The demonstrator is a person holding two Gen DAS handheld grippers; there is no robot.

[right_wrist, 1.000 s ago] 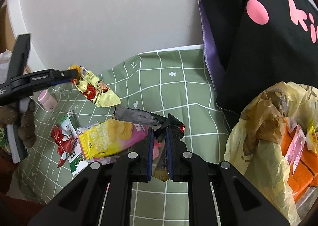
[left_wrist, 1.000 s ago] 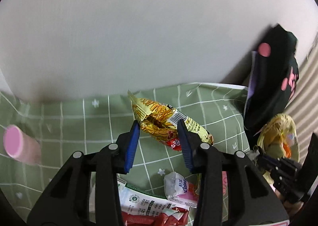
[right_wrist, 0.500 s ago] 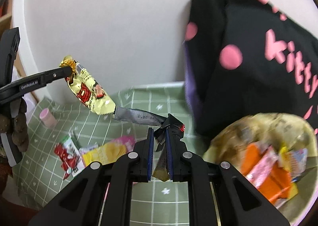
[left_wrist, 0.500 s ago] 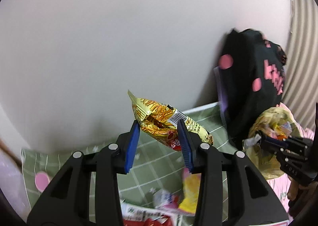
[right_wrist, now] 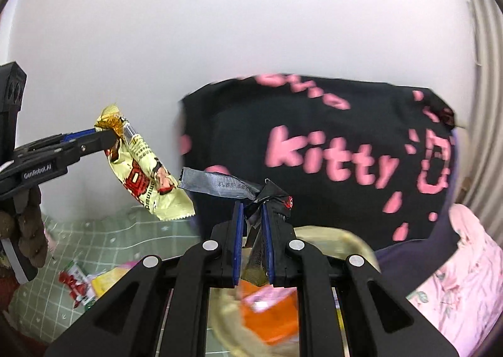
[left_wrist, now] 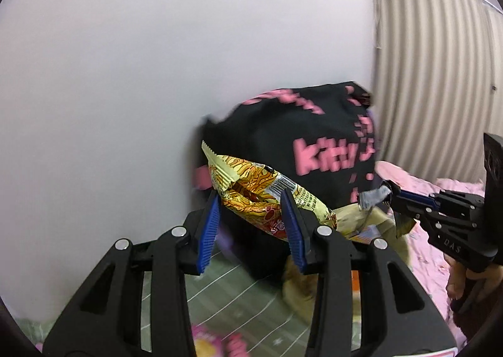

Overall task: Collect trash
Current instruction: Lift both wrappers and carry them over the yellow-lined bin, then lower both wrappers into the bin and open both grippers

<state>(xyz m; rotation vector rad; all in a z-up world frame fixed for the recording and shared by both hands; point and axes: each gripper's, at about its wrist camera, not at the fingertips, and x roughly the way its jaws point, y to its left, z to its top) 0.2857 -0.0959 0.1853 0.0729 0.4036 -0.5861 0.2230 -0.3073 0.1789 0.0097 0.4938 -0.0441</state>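
Two wrappers held: yellow crinkled packet (left_wrist: pixel 261 196), grey twisted wrapper (right_wrist: pixel 220 184).

Home bedroom, looks like: pink floral bedding (right_wrist: pixel 465 275) at right, black "kitty" bag (right_wrist: pixel 330 156) leaning on plain white wall (left_wrist: pixel 157 58), ribbed curtain (left_wrist: pixel 433 74) beside it. Green grid cloth (right_wrist: pixel 103 240) spread on the surface, snack wrappers (right_wrist: pixel 78 284) scattered on it.
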